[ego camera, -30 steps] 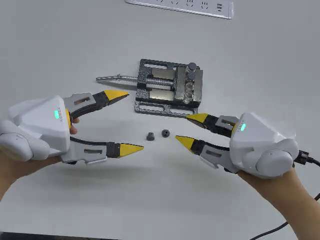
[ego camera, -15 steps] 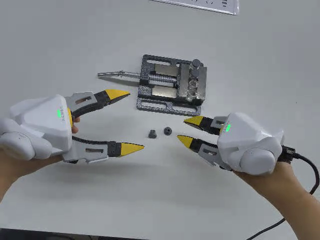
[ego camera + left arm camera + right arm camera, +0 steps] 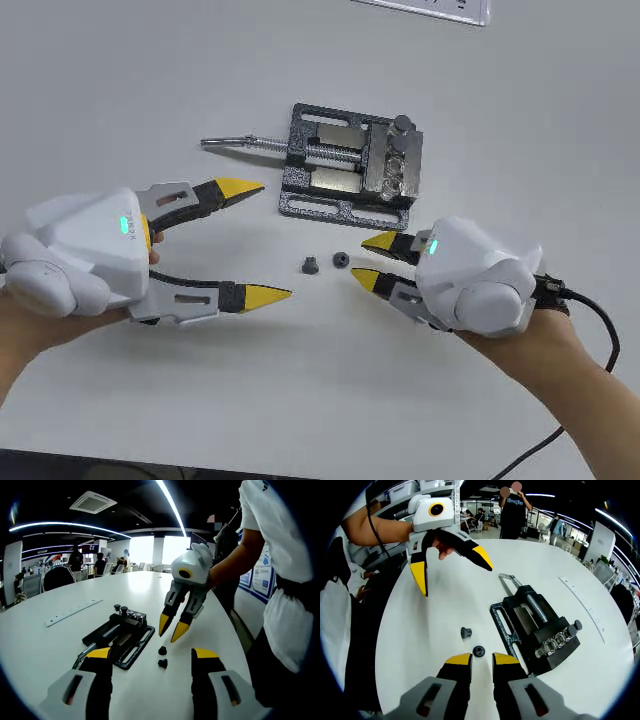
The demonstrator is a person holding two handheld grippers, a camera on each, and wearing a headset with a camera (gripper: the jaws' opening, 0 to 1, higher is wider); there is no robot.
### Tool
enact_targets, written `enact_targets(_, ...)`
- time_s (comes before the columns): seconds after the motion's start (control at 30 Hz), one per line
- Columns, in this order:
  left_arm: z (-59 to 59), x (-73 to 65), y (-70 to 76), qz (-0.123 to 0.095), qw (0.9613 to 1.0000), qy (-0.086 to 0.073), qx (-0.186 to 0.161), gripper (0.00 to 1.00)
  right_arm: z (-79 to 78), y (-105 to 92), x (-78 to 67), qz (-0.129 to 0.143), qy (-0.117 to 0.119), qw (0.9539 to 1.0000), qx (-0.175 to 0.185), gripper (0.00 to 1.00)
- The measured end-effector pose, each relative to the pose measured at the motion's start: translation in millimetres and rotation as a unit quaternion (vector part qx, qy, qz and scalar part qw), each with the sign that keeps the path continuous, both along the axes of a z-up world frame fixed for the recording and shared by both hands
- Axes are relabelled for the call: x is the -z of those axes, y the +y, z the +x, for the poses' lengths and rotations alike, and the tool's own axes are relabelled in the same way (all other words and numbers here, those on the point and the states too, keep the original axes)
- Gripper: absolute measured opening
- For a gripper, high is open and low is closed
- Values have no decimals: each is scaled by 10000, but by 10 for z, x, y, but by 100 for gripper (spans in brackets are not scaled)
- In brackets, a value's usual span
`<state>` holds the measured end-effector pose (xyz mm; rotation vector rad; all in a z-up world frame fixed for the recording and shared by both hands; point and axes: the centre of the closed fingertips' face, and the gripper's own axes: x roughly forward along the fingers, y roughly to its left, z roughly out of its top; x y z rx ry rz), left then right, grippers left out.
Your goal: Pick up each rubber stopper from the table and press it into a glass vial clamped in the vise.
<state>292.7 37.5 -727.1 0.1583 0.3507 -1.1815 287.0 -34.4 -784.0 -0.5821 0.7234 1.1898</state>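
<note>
Head view, one workstation on a white table [image 3: 120, 90].

- Right tool [image 3: 370, 261]: jaws at a narrow gap, empty, tips aimed at the stoppers.
- Left tool [image 3: 274, 240]: jaws spread wide, empty, facing the right tool across the stoppers.
- Nearer stopper [image 3: 341, 261]: dark rubber, on the table just ahead of the right tool's tips.
- Second stopper [image 3: 310, 265]: just beyond the first, between the two tools.
- Vise [image 3: 340, 170]: dark metal, beyond the right tool's upper jaw. A row of vials [image 3: 392, 180] is clamped at the end nearest that tool. The two farthest look already capped and the rest look open.

Handling note (judgement): the step in hand is picking up the nearer stopper. The tips should go low to the table, straddle the stopper's wider head and close squarely. That leaves the plug end free and pointing down for a straight press into an open vial.

Markings: no brand or label is readable. Any print on the power strip [image 3: 440, 5] beyond the vise is too small to read.
</note>
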Motion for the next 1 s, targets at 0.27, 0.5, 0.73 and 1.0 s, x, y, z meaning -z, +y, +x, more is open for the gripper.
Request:
enact_targets(0.27, -12, 15, -6, -27, 10000, 20, 2, 62, -13, 62, 71, -103, 37, 9999, -107, 13)
enact_targets(0.5, -26, 15, -8, -38, 10000, 22, 6, 62, -3, 109, 112, -180, 64, 9997, -170, 13)
enact_targets(0.73, -32, 13, -6, -43, 10000, 21, 1, 62, -11, 130, 122, -263, 12, 9993, -273, 10)
enact_targets(1.0, -43, 9, -11, -43, 10000, 18, 11, 62, -10, 110, 163, -415, -96, 9983, -390, 7)
